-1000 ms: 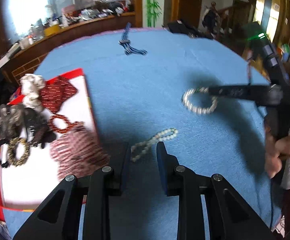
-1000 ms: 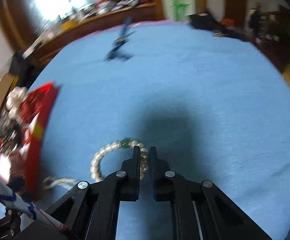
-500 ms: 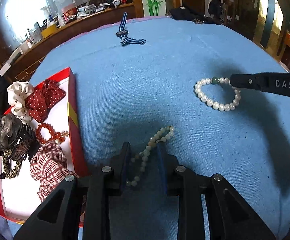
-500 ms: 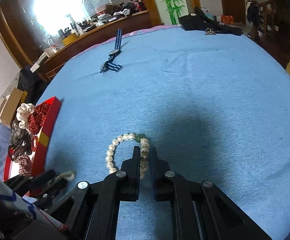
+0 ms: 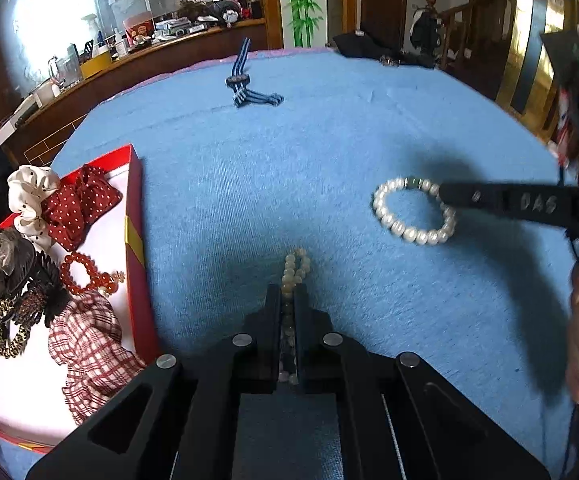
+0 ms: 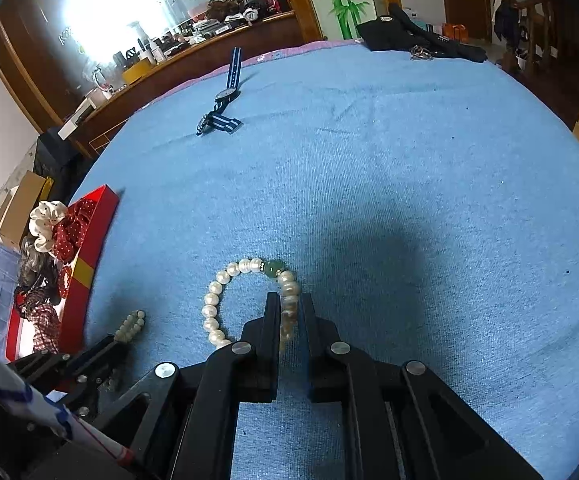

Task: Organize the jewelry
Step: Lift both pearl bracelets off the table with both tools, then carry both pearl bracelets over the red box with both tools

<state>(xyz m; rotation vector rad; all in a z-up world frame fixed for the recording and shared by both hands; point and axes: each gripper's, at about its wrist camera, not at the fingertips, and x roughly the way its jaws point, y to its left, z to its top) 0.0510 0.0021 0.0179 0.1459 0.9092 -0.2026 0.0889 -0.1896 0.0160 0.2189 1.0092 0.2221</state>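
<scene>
So both clamped now: left hand-held gripper (image 5: 288,300) pinching the pale bead strand (image 5: 295,268), right hand-held gripper (image 6: 289,312) gripping the pearl bracelet (image 6: 225,300), both lying on the blue counter (image 5: 289,160). Best lifted straight up, slow, w/o snagging cloth, then over to the red tray (image 5: 135,240).

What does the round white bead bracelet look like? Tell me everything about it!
The white bead bracelet is a closed ring of glossy, pearl-like beads, slightly uneven in shape, with one green bead on its far side. It lies flat on the blue cloth, out in the open to the right of the red tray. The right gripper has its jaws closed around the ring's right side, beads showing between them.
</scene>
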